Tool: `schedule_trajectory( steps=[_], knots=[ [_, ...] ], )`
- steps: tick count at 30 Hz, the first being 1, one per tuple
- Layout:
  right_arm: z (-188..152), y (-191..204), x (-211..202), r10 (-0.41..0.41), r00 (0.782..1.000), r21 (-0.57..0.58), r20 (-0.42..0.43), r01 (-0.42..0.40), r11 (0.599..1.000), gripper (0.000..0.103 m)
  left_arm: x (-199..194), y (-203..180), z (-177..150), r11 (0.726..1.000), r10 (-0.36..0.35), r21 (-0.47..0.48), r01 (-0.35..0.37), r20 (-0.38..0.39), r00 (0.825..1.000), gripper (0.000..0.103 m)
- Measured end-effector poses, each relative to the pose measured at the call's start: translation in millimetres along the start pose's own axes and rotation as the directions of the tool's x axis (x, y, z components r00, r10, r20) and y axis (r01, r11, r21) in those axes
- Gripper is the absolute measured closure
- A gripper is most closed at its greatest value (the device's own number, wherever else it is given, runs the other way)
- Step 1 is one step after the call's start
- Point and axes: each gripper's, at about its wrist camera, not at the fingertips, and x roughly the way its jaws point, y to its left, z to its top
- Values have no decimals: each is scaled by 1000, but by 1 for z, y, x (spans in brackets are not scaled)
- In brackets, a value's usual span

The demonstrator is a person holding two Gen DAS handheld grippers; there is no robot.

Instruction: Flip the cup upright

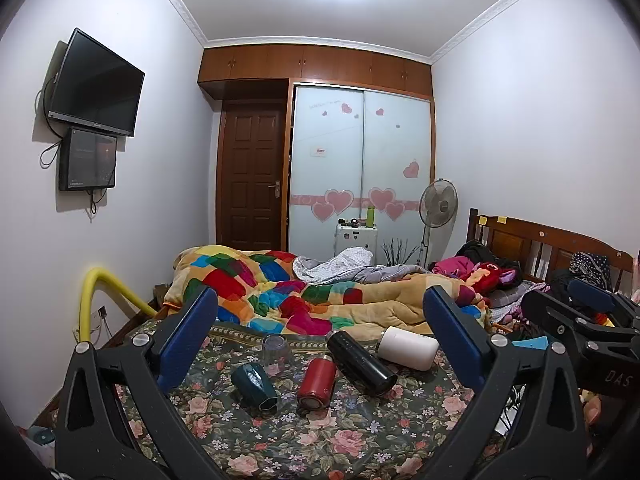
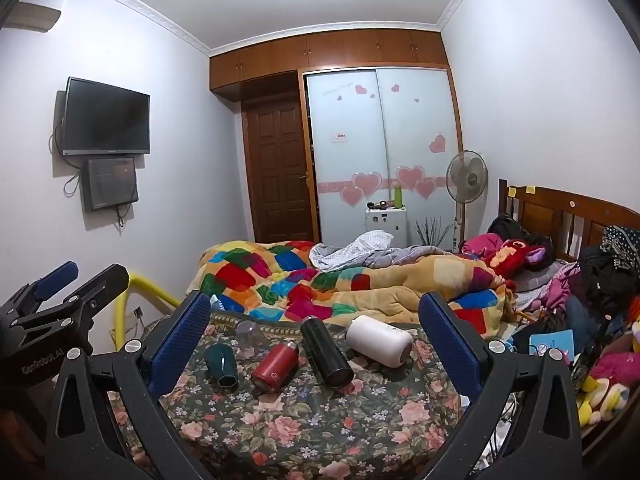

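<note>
Five vessels sit on the floral bedspread [image 1: 320,440]. The dark green faceted cup [image 1: 254,388] lies on its side at the left of the group, its hexagonal base turned toward the cameras. Just behind it a clear glass cup [image 1: 276,350] stands mouth-down on the cloth. To the right lie a red flask [image 1: 316,382], a black flask [image 1: 360,362] and a white bottle [image 1: 408,347], all on their sides, the black one set diagonally between the red and the white.

In the left wrist view the left gripper [image 1: 320,330] has its blue-padded fingers [image 1: 184,340] spread wide. All five vessels fall within the gap between them but lie farther forward; nothing is held or touched. The green cup lies nearest the left finger.

In the right wrist view the right gripper [image 2: 316,334] likewise has its fingers [image 2: 180,344] spread wide, with the green cup [image 2: 220,362], glass cup [image 2: 250,334], red flask [image 2: 276,366], black flask [image 2: 326,352] and white bottle [image 2: 378,340] framed between them, none in contact. Each gripper appears at the edge of the other's view, side by side.

Beyond the vessels a multicoloured quilt [image 1: 304,292] is heaped on the bed. Farther back stand a wooden headboard [image 1: 540,246], a pedestal fan [image 1: 438,204], a sliding wardrobe [image 1: 360,160] with heart stickers, and a wall-mounted television [image 1: 96,84].
</note>
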Motion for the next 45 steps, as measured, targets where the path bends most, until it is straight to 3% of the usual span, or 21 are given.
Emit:
schedule_trajectory(
  steps=[45],
  knots=[
    [2,-1,-2,-1,1000,3,7,1,1000,0,-5,-1,7,1000,-18,7,18,14,1000,0]
  ],
)
